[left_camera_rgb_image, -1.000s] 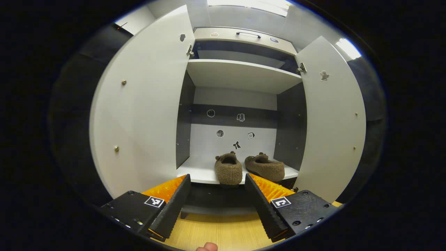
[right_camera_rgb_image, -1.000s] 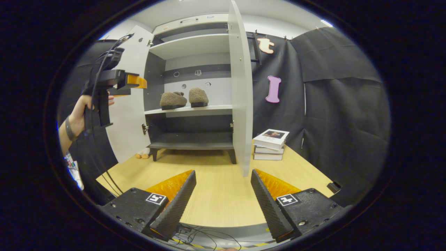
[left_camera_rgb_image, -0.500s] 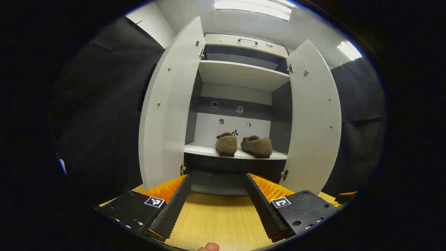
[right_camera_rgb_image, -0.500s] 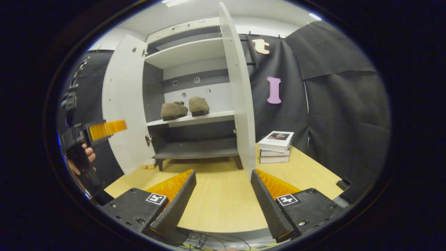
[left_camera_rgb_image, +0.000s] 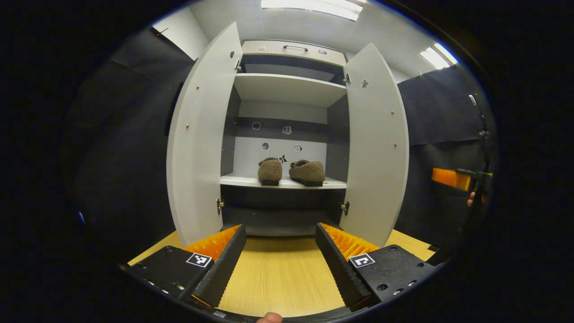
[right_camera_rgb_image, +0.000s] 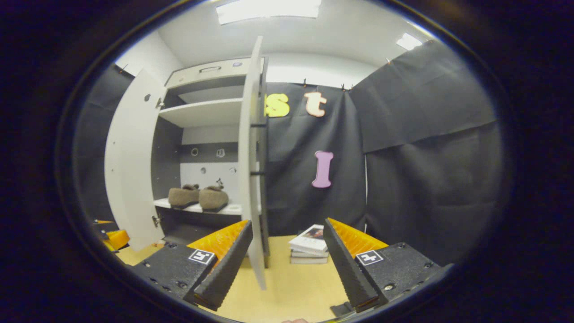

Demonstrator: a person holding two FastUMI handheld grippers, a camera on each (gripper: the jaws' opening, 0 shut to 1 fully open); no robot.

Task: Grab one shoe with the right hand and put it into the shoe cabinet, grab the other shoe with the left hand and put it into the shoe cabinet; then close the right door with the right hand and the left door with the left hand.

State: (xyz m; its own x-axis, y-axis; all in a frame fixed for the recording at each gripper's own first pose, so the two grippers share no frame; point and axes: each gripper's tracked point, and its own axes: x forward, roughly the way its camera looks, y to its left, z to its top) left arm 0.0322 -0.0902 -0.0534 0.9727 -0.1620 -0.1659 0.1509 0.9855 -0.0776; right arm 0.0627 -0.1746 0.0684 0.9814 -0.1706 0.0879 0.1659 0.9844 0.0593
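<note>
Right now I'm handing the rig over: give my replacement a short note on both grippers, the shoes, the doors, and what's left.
Left gripper: open, empty, facing the open shoe cabinet.
Right gripper: open, empty, with the right door edge-on just ahead of its fingers.
Both shoes sit side by side on the middle shelf.
Done: both shoes placed.
Left: close the right door with the right gripper, then the left door with the left. Both doors stand wide open.

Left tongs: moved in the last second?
Yes. The left tongs backed away: the white shoe cabinet and its brown fuzzy slippers look smaller and farther.
</note>
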